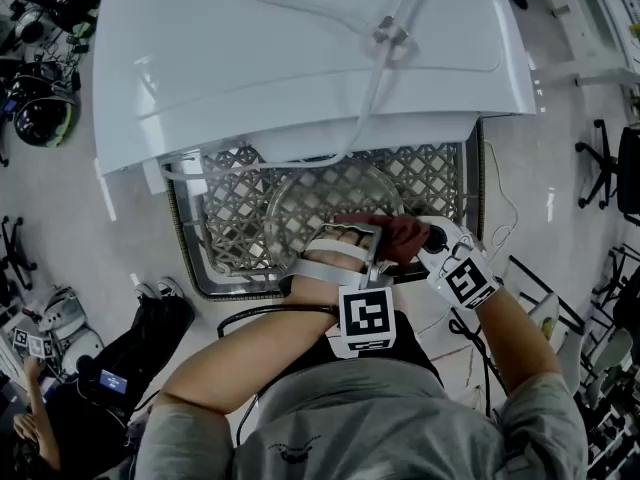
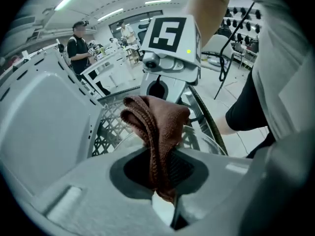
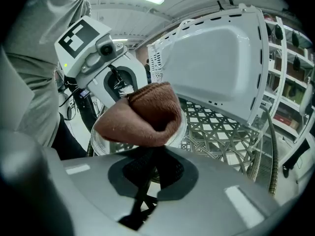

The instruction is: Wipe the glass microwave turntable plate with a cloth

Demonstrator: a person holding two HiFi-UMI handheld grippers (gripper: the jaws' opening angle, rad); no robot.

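A brown cloth (image 1: pixel 398 234) is bunched between my two grippers, just above the near right rim of the round glass turntable plate (image 1: pixel 315 203). The plate lies in a metal lattice basket (image 1: pixel 228 208). My left gripper (image 1: pixel 374 240) is shut on the cloth (image 2: pixel 155 132), which hangs folded down into its jaws. My right gripper (image 1: pixel 420 243) faces it from the right and is also shut on a lower fold of the cloth (image 3: pixel 140 119). In the right gripper view the plate's rim (image 3: pixel 98 145) shows under the cloth. Whether the cloth touches the glass is hidden.
A white microwave housing (image 1: pixel 300 48) looms over the far half of the basket, with a cable (image 1: pixel 375 78) draped across it. Basket walls (image 1: pixel 478 183) close in both sides. Office chairs (image 1: pixel 600 163), bags and a seated person (image 1: pixel 35 418) ring the floor around.
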